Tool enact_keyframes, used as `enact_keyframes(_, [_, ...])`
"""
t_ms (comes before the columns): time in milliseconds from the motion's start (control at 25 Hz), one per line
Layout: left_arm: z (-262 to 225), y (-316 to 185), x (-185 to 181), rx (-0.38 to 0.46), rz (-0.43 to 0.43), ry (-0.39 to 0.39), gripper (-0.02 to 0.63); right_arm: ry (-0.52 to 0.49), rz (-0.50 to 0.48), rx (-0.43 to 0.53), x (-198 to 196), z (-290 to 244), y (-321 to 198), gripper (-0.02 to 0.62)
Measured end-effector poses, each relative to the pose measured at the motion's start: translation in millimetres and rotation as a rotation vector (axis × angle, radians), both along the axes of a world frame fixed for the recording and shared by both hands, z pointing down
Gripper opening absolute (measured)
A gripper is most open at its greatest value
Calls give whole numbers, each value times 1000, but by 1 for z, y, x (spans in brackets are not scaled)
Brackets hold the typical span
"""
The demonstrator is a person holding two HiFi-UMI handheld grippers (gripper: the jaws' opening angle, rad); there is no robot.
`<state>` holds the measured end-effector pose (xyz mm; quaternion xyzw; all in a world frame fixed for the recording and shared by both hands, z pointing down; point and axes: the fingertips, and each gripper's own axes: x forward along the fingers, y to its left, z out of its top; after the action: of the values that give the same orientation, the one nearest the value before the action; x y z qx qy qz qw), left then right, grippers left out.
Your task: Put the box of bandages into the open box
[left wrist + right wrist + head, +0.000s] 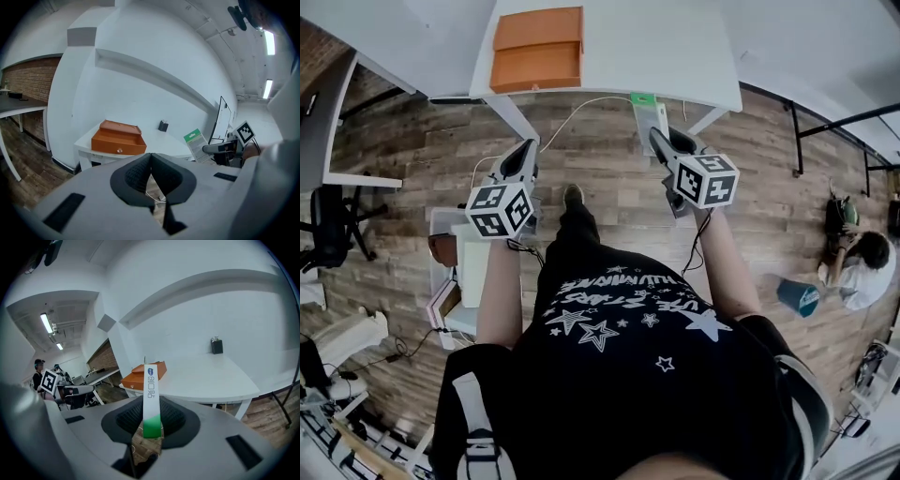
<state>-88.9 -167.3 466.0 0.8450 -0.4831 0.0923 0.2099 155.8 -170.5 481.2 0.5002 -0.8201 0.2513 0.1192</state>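
My right gripper (658, 133) is shut on the box of bandages (648, 116), a flat white box with a green end, held in the air just in front of the white table (675, 56). Along the right gripper view, the bandage box (150, 399) stands edge-on between the pads. The open orange box (537, 49) sits on the table's far left part; it also shows as an orange open box (119, 138) in the left gripper view. My left gripper (528, 150) hangs over the wooden floor with its jaws shut and nothing in them.
A small dark object (216, 346) stands at the table's back. A white cable (572, 114) runs from the table's edge across the floor. A person (861, 267) crouches at the right. A black chair (333, 230) and white shelving stand at the left.
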Motion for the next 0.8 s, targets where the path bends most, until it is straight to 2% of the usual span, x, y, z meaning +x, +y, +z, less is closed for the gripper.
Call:
enact_keyframes(480, [-6, -95, -20, -7, 33, 3, 20, 10, -30, -2, -41, -9, -96, 112])
enact_keyframes(800, [-5, -129, -30, -20, 26, 9, 20, 27, -98, 11, -75, -17, -138, 112])
